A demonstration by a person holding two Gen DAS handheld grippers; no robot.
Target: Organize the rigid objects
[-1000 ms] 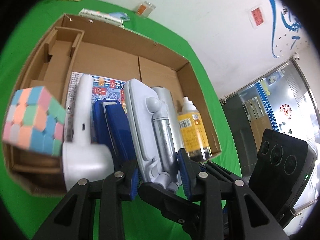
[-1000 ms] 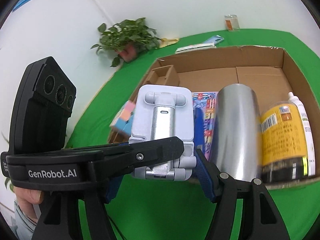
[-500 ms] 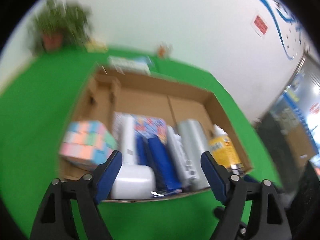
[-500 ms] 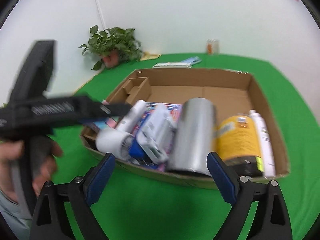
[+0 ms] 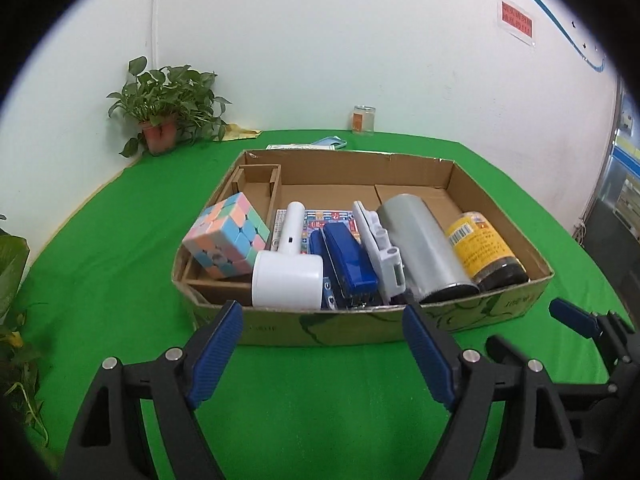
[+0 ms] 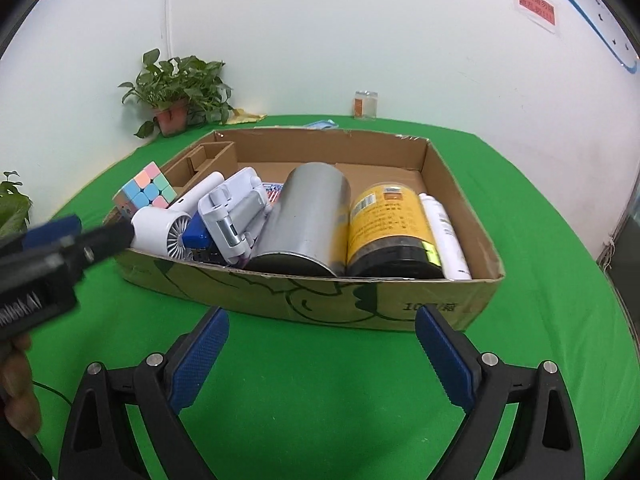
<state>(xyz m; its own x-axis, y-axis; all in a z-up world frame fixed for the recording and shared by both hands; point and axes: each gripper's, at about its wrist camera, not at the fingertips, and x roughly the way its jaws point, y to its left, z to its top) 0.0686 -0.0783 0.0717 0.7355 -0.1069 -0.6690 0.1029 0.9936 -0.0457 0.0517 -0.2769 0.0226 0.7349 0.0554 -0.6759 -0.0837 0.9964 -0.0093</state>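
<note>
In the cardboard box (image 5: 500,312), left to right: pastel cube (image 5: 226,236), white fan (image 5: 286,276), steel can (image 5: 424,248) (slippery, stiff; grip midway). Left gripper (image 5: 322,354) gapes empty; right gripper (image 6: 322,360), jaws narrowing, holds nothing.

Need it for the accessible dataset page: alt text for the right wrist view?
A shallow cardboard box on a green table holds a row of items: pastel puzzle cube, white handheld fan, white folding stand, silver cylinder, yellow-labelled jar, white tube. The right gripper, empty, jaws closing slightly, sits before the box.
</note>
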